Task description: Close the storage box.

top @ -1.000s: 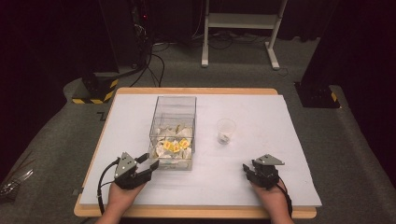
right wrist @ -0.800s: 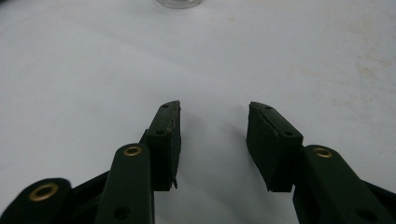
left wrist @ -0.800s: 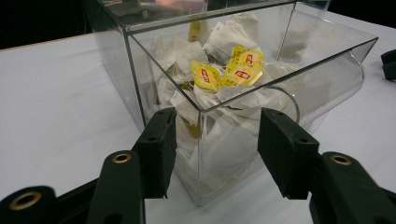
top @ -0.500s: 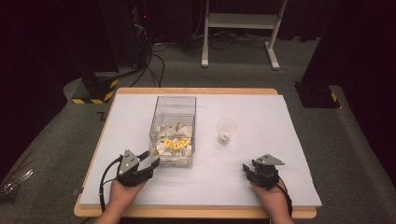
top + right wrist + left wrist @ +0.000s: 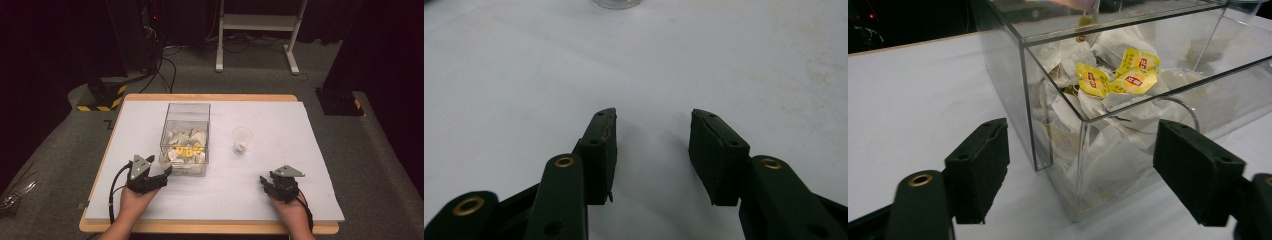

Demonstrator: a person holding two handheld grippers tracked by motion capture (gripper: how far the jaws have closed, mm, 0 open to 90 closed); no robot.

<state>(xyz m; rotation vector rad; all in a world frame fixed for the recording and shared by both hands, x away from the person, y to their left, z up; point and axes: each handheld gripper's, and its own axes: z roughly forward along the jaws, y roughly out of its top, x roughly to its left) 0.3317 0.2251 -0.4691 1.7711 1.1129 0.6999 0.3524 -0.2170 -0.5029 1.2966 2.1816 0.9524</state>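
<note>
On the white table [image 5: 310, 150] we have a clear box [image 5: 186, 131] near the middle, heaped with tea bags [image 5: 1120, 75] — some yellow-tagged. Right of it, apart, stands a small cup [image 5: 242, 139]. Our left gripper [image 5: 159, 176] sits just beside the box's near corner; its jaws have just been opening and stand wide, nothing between them. Our right gripper [image 5: 652, 150] rests well apart — jaws part-open, empty.

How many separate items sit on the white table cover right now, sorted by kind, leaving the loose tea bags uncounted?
Clear square plastic box holding tea bags: 1
Small clear plastic cup: 1
Black hand-held gripper: 2, left and right
Total: 4
</note>
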